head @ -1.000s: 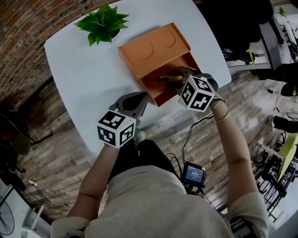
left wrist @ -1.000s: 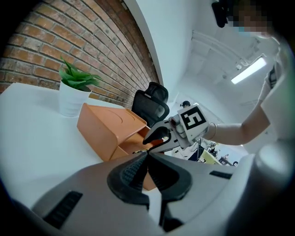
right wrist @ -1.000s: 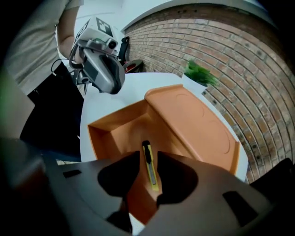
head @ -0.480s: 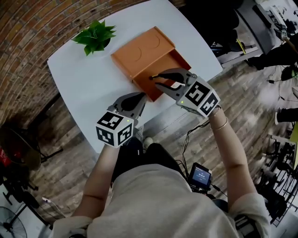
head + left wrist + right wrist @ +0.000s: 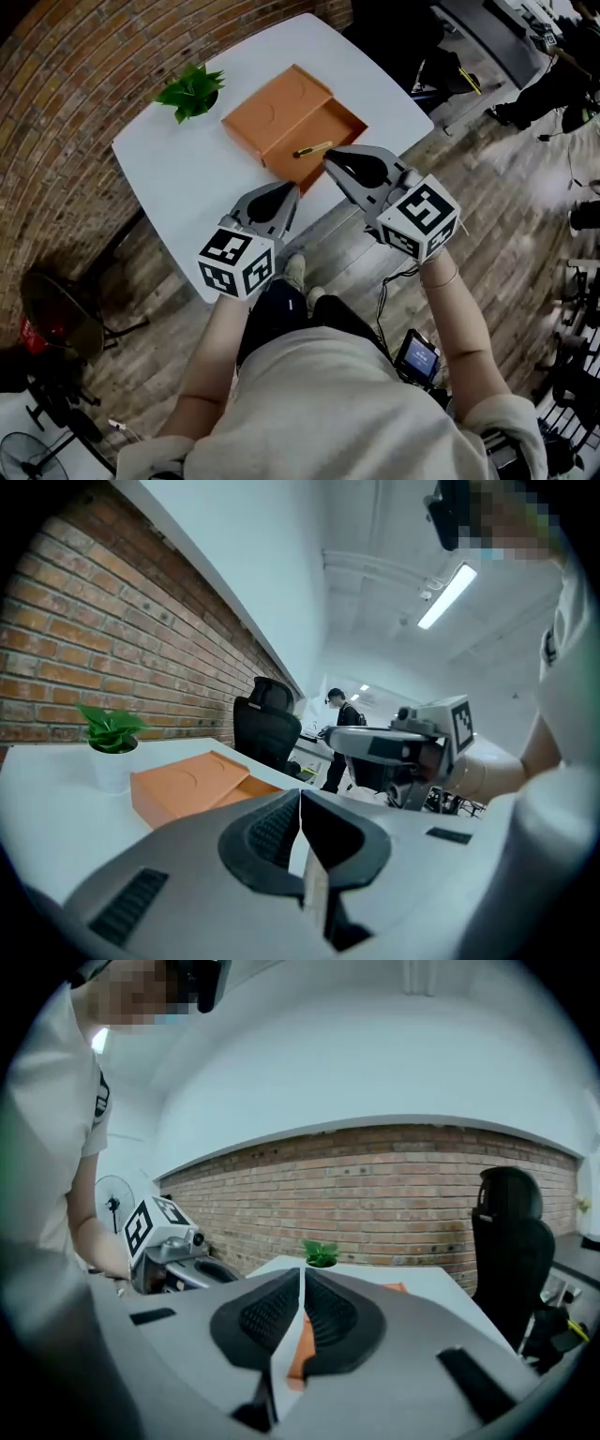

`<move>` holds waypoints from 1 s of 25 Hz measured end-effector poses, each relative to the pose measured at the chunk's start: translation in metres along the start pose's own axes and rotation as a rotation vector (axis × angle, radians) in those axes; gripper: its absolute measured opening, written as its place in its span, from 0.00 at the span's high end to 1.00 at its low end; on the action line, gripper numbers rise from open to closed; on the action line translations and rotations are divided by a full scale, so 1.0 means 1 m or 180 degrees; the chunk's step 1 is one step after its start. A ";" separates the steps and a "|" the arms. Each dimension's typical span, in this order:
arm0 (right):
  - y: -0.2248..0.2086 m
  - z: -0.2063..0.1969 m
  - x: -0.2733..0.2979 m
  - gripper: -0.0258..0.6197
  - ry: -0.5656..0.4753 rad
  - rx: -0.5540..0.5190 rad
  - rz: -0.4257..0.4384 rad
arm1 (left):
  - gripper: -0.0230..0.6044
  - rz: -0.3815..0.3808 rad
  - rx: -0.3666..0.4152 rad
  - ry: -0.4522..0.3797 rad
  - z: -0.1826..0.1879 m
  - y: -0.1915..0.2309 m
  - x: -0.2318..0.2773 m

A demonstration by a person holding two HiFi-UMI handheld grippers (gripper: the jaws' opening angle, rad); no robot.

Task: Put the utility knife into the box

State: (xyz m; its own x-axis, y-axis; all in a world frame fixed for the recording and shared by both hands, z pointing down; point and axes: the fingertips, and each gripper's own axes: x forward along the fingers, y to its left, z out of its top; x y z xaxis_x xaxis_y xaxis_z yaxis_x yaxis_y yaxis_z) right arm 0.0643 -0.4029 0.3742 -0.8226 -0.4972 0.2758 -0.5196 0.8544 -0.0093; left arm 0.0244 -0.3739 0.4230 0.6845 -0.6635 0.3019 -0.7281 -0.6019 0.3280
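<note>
The orange box (image 5: 277, 111) lies on the white table (image 5: 187, 173), its lid slid back over its far half. The utility knife (image 5: 312, 149), dark with a yellow body, rests in the open compartment. My right gripper (image 5: 330, 159) hovers at the table's near edge, just short of the box; its jaws are closing, tips almost together, with nothing between them. My left gripper (image 5: 292, 190) hangs beside it, to the left, shut and empty. In the left gripper view the box (image 5: 187, 785) shows beyond the jaws. The right gripper view shows only an orange sliver of the box (image 5: 300, 1349).
A small potted plant (image 5: 192, 92) stands at the table's far left corner, behind the box. A black office chair (image 5: 511, 1241) is off the table's right side. A fan (image 5: 56, 309) and cables lie on the wooden floor. A person (image 5: 342, 714) stands far back.
My right gripper has drawn back out of the box toward the table's near edge, and its jaws have gone from wide open to nearly together. The knife stays in the box.
</note>
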 end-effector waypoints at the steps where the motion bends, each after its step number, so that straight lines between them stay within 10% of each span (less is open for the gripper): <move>1: 0.003 0.004 -0.010 0.95 -0.0096 0.0079 -0.0067 | 0.95 0.0032 0.0031 -0.0028 0.002 -0.004 -0.003; 13: 0.040 -0.020 -0.084 0.96 -0.0688 0.0923 -0.0667 | 0.95 -0.0030 0.0203 -0.0014 -0.006 -0.057 -0.024; 25: 0.075 -0.050 -0.088 0.96 -0.0476 0.1187 -0.0851 | 0.95 0.0023 0.0104 0.0190 -0.036 -0.076 -0.033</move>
State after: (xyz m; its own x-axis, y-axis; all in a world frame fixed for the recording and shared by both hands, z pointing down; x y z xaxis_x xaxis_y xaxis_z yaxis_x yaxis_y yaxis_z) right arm 0.1098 -0.2873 0.3976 -0.6590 -0.7316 0.1747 -0.7422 0.5949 -0.3086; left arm 0.0583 -0.2906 0.4205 0.6795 -0.6409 0.3572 -0.7332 -0.6120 0.2965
